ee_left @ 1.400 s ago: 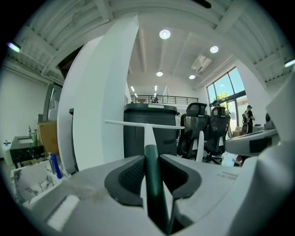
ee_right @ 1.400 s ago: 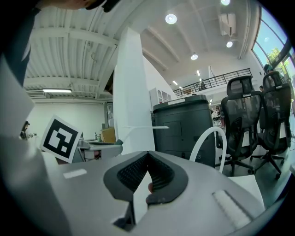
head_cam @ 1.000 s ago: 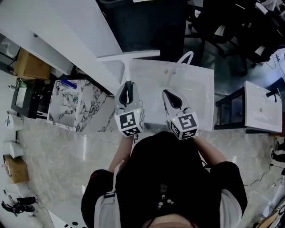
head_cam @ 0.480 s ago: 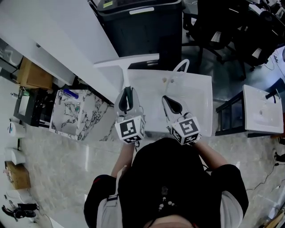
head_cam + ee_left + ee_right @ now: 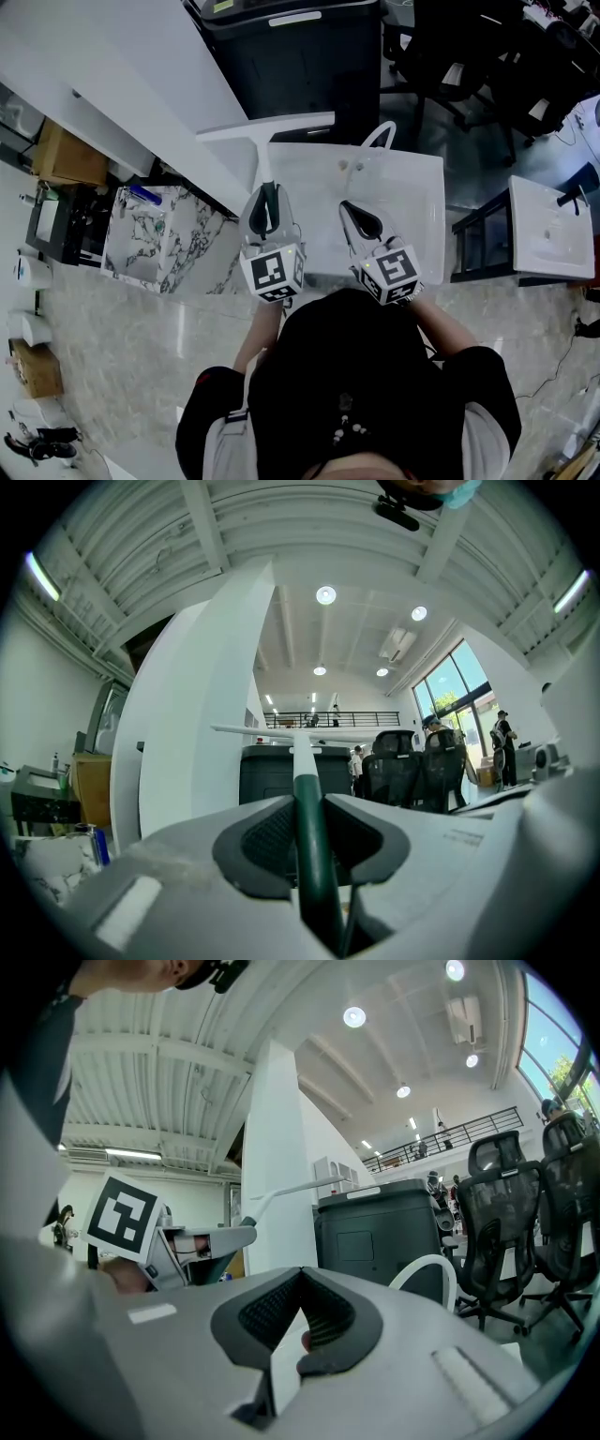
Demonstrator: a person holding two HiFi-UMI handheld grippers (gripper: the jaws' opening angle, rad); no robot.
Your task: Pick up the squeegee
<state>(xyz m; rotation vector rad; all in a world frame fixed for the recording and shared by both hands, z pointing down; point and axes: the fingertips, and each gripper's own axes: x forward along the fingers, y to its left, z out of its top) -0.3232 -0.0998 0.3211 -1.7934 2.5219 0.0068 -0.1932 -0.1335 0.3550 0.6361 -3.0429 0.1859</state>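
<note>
Squeegee [image 5: 265,141]: off the worktop, carried level in the left gripper [image 5: 267,195]. Long axis: the handle runs straight out ahead of the fingers, away from the person and in line with the gripper. The white blade lies crosswise at the far end, near the dark bin [image 5: 300,52]. Grip: left fingers [image 5: 267,841] clamped on the green part of the handle, one pad on each side, the handle centred between them. Right gripper [image 5: 351,210]: just beside the left, over the white basin [image 5: 412,211], fingers together at the tips with nothing held, apart from the squeegee and well short of its blade. Judgement: the pick-up looks complete on the left side. Any further move turns on keeping the long, blade-ended shaft level and clear of the bin and the white partition [image 5: 141,75] to its left.
</note>
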